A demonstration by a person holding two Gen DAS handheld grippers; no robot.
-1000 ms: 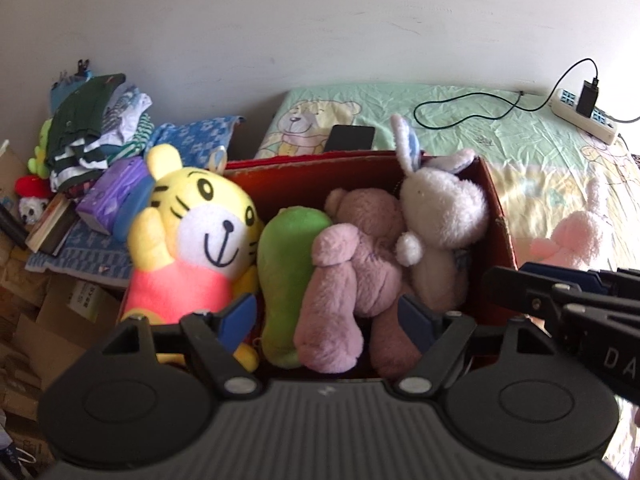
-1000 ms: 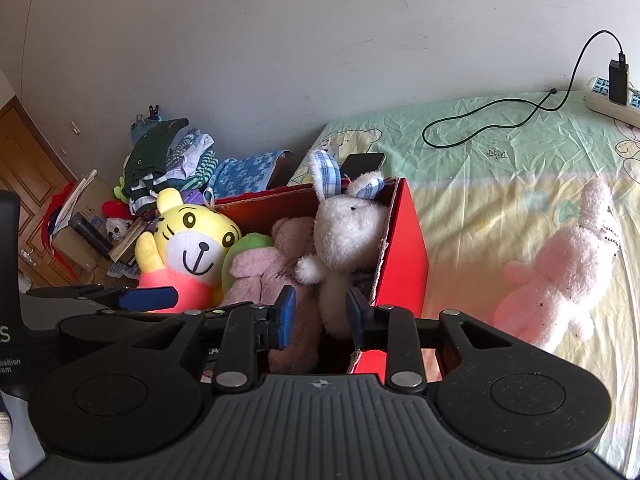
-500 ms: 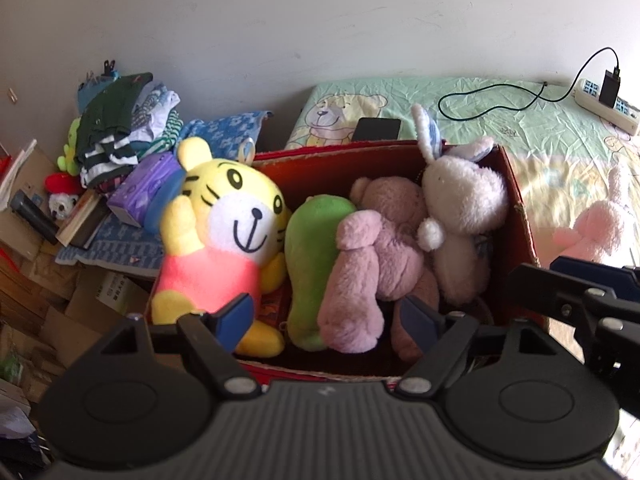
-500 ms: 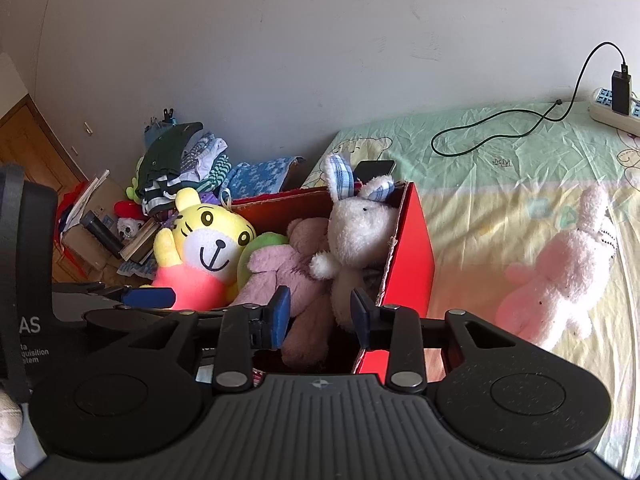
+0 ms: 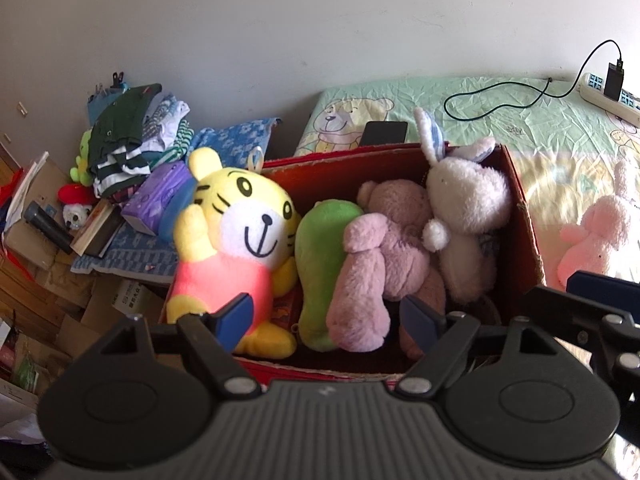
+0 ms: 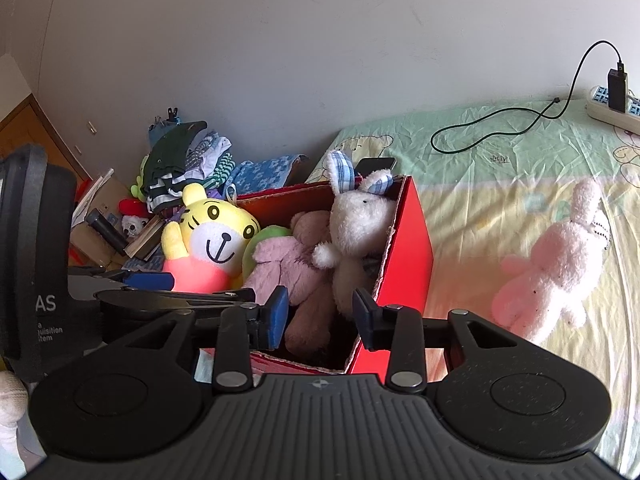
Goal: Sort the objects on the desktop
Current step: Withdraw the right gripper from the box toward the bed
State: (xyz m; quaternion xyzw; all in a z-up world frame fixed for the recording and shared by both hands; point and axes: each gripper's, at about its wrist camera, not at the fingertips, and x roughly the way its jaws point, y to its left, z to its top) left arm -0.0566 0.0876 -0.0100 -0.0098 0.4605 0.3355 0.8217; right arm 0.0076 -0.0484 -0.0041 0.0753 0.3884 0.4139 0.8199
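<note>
A red cardboard box stands on the bed, packed with plush toys: a yellow tiger, a green plush, a mauve bear and a white rabbit. A pink rabbit lies loose on the sheet, right of the box. My left gripper hangs open above the box's near side, nothing held. My right gripper is over the box's near right corner, jaws opening, pads touching nothing.
A black phone lies on the bed behind the box. A power strip with a charger and black cable sits at the far right. Left of the bed stand piled clothes, books and cardboard boxes.
Both views have pulled back slightly from the box, so more of its near rim shows. The right gripper's jaws have spread wider. The toys have not moved.
</note>
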